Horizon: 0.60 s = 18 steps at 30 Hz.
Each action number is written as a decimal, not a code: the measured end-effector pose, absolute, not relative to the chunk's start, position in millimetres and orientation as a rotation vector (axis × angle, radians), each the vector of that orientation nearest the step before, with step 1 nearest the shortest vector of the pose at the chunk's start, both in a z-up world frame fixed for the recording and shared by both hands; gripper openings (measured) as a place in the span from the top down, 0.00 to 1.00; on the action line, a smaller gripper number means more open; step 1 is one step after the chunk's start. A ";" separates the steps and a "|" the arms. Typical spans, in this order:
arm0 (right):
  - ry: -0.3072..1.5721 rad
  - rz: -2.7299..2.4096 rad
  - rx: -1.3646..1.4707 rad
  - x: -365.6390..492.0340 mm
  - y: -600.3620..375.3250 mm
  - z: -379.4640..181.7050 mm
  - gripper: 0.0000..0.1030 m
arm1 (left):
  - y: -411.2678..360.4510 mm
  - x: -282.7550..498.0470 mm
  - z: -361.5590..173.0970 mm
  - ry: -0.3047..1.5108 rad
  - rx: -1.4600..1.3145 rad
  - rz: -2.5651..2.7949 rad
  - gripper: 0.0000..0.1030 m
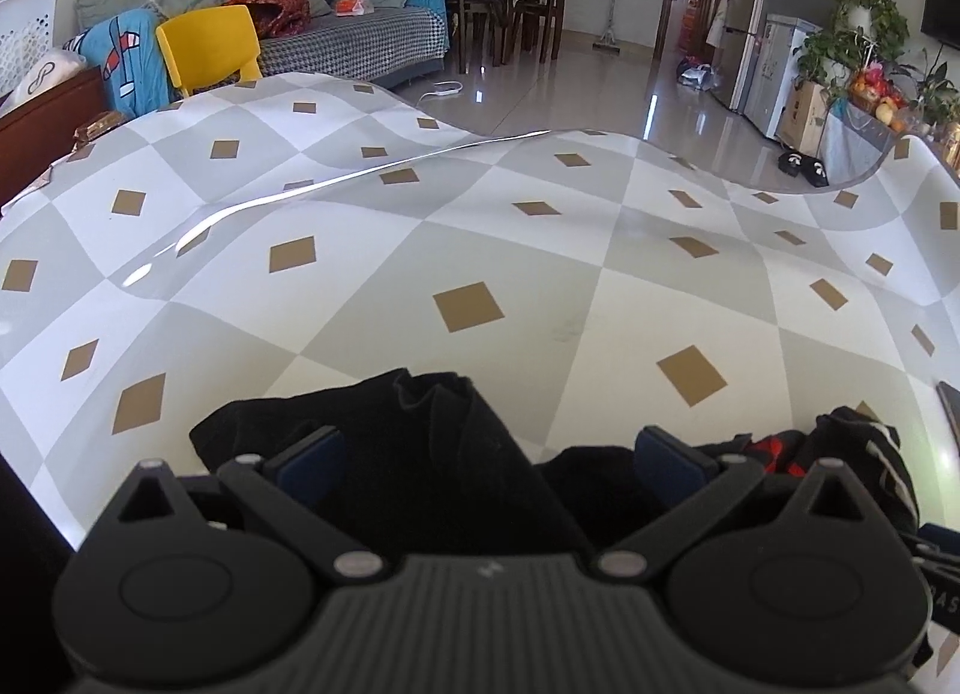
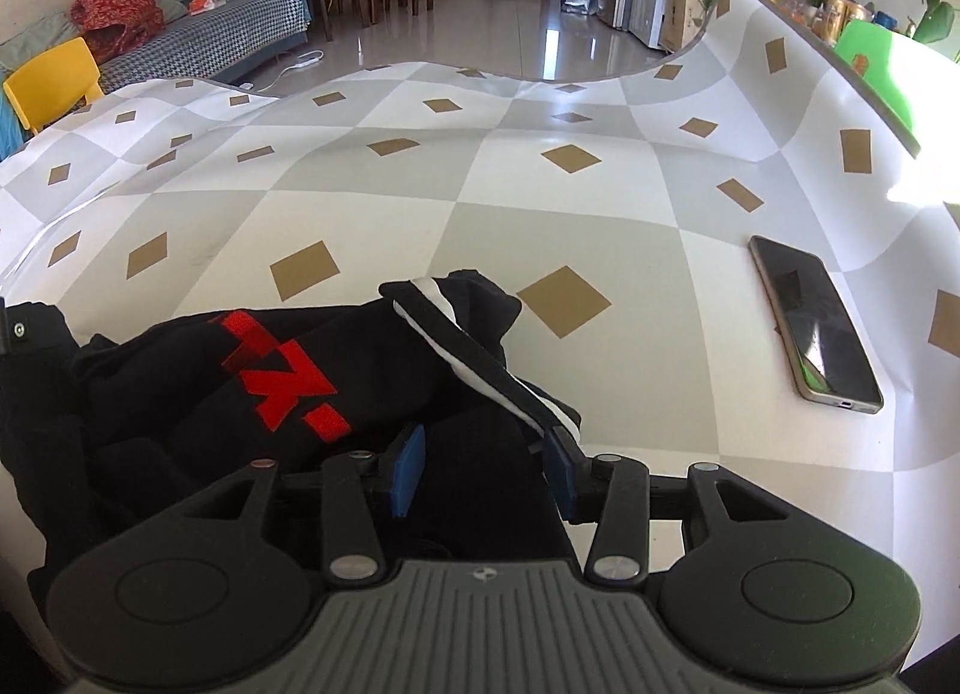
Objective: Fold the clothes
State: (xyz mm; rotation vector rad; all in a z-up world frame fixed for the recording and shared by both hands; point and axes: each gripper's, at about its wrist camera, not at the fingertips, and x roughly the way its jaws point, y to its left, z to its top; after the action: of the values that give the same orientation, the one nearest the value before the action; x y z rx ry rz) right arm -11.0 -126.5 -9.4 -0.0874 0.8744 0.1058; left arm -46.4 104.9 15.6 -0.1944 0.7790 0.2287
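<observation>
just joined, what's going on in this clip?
A person is folding clothes with two handheld tools. A black garment with red lettering lies bunched at the near edge of the checkered tablecloth. The left tool is wide open over its black fabric. The right tool straddles the part by the white-striped trim, jaws apart, nothing pinched yet. A phone lies to the right.
</observation>
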 end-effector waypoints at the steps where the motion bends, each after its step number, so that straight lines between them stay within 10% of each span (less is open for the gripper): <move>1: 0.878 0.106 -0.092 -10.9 -125.6 -10.5 0.59 | 103.2 -43.1 15.5 0.784 -0.203 0.203 0.00; 18: 0.899 0.093 -0.123 -5.4 -119.9 -21.8 0.58 | 55.9 7.0 -34.0 0.952 -0.066 0.025 0.00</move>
State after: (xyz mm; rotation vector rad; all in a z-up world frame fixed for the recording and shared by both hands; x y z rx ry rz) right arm -5.4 -119.9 -21.8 -0.1226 0.8991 0.0928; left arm 7.0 55.9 -34.0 -0.0660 0.9517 0.0248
